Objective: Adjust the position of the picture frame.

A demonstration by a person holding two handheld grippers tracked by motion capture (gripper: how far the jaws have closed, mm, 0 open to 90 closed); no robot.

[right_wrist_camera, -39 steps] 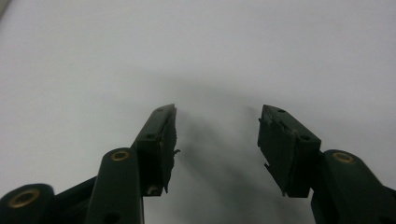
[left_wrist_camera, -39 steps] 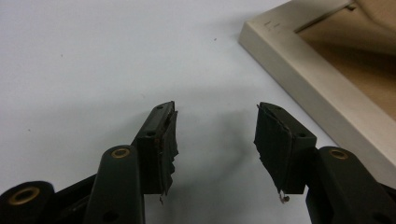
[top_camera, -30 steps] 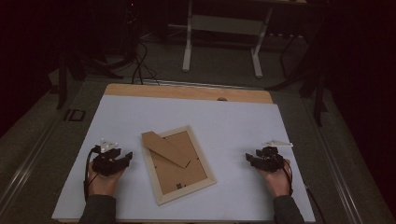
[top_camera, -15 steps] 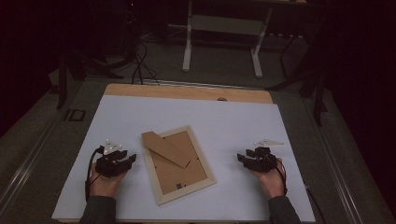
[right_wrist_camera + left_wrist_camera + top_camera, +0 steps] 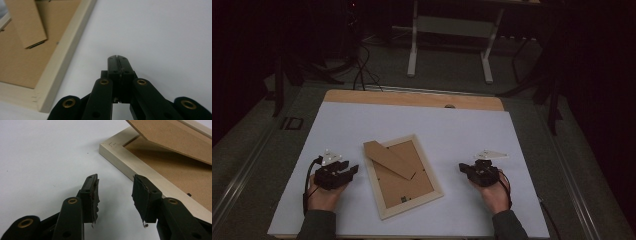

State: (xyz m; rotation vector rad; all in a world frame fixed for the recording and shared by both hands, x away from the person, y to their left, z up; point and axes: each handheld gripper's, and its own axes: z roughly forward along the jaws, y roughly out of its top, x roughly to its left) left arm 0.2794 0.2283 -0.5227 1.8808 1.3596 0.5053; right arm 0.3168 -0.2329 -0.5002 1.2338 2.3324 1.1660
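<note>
A pale wooden picture frame (image 5: 412,205) lies face down on the white table top, its brown backing board (image 5: 404,182) facing up. A brown stand flap (image 5: 387,159) is raised across its far corner. My left gripper (image 5: 350,170) rests just left of the frame. In the left gripper view the left gripper (image 5: 115,182) is open beside the frame's rail (image 5: 140,170); its jaws have just closed a little, with nothing between them. My right gripper (image 5: 463,168) sits to the right of the frame. Seen in its own view, the right gripper (image 5: 117,58) is shut on nothing, a short way from the rail (image 5: 65,57).
The white sheet (image 5: 437,130) covers the table, and a bare wooden strip (image 5: 412,98) runs along the far edge. Beyond it the dark floor holds a stand's white legs (image 5: 412,60) and some cables (image 5: 359,75). Bare white surface lies on both sides of the frame.
My right gripper has slid left toward the frame, away from the table's right side. My left gripper has stayed where it was.
</note>
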